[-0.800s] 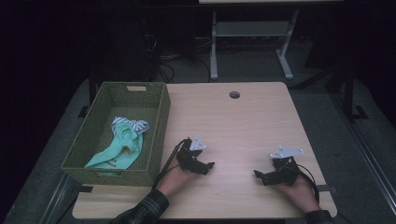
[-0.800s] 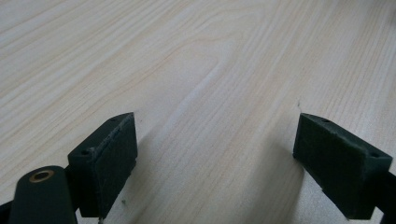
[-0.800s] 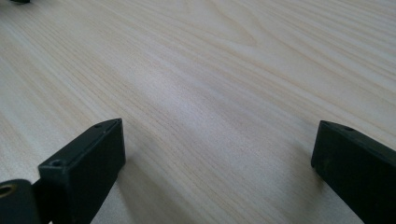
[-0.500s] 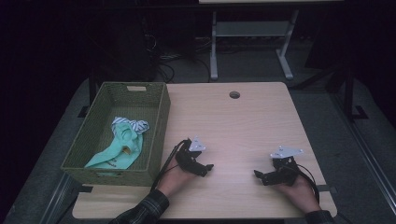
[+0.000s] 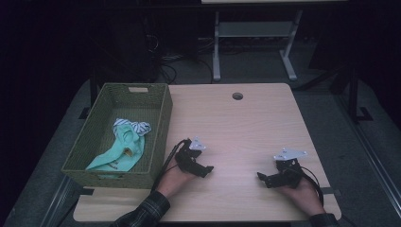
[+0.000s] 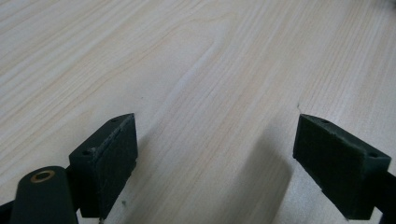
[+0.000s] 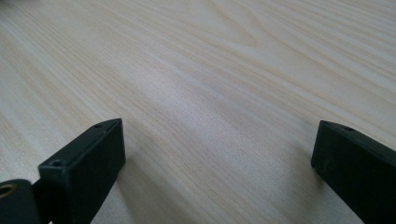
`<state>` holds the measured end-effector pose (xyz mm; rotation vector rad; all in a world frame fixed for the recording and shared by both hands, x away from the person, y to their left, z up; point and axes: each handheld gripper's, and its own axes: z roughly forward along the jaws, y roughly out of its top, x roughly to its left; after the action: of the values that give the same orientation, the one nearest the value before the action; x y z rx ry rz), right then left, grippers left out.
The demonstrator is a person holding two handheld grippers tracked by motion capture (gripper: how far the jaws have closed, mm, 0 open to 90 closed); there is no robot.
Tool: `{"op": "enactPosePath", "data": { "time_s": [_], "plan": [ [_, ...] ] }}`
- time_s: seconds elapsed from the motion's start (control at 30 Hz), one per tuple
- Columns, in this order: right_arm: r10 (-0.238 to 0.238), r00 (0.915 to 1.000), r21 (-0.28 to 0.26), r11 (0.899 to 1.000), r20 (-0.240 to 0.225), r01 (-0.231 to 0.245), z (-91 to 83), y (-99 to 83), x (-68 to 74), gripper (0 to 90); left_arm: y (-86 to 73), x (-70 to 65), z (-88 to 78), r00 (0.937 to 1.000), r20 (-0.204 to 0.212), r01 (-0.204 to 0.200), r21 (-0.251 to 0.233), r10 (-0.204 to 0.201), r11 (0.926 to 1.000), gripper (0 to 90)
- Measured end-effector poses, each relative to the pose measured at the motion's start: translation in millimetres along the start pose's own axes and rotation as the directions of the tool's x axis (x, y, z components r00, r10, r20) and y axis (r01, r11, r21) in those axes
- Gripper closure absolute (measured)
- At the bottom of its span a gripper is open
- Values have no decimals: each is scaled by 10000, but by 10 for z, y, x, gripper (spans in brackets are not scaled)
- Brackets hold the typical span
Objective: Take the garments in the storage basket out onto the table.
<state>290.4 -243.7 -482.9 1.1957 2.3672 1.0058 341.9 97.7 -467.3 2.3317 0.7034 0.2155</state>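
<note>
On the pale wood worktop point(image 5: 246, 127), the left hand-held gripper point(image 5: 204, 169) lies low at lower centre of the high view, jaws spread wide over bare wood. The right hand-held gripper point(image 5: 263, 178) rests at lower right, jaws likewise spread, nothing between them. At the left of the frame, a green woven basket point(image 5: 161, 123) holds a mint-green cloth point(image 5: 118, 153) and a striped cloth point(image 5: 137, 126).

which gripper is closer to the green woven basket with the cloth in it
Left. The left gripper sits just beside the green woven basket's near right corner; the right gripper lies farther off, toward the light wooden table's right edge.
</note>
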Motion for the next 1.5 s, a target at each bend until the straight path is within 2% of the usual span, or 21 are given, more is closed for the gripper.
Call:
{"op": "enactPosePath", "data": {
  "time_s": [0.17, 0.3, 0.4, 0.9, 1.37, 1.4, 1.47, 1.5],
  "plan": [
    [2, 10000, 2, 10000, -1, -2, 0, 0, 0, 24, -1, -6, -32, 9999, 82, 114, -42, -114, 9999, 143],
    [-1, 10000, 0, 10000, 1, 1, 0, 0, 0, 24, -4, 2, -59, 10000, 46, 37, -55, -37, 10000, 142],
    [-2, 10000, -1, 10000, 1, 2, 0, 0, 0, 24, -4, 3, -77, 9998, 24, 215, -166, -215, 9996, 142],
    [-3, 10000, 9, 10000, -8, 3, -2, -1, 2, 25, -4, 24, -159, 9997, 8, 253, -335, -253, 9991, 142],
    [8, 10000, -14, 10000, -1, -8, 0, -2, 2, 24, 37, 40, -243, 9985, 261, 504, -521, -491, 9974, 143],
    [1, 10000, -15, 10000, 0, -1, 0, -2, 2, 25, 40, 34, -242, 9977, 295, 633, -566, -617, 9964, 144],
    [-1, 10000, -15, 10000, 1, 1, 0, -2, 2, 24, 49, 44, -254, 9987, 279, 446, -464, -434, 9979, 143],
    [6, 10000, -12, 10000, 0, -6, 0, -2, 2, 24, 54, 38, -255, 9984, 301, 499, -481, -485, 9976, 144]
  ]
}}
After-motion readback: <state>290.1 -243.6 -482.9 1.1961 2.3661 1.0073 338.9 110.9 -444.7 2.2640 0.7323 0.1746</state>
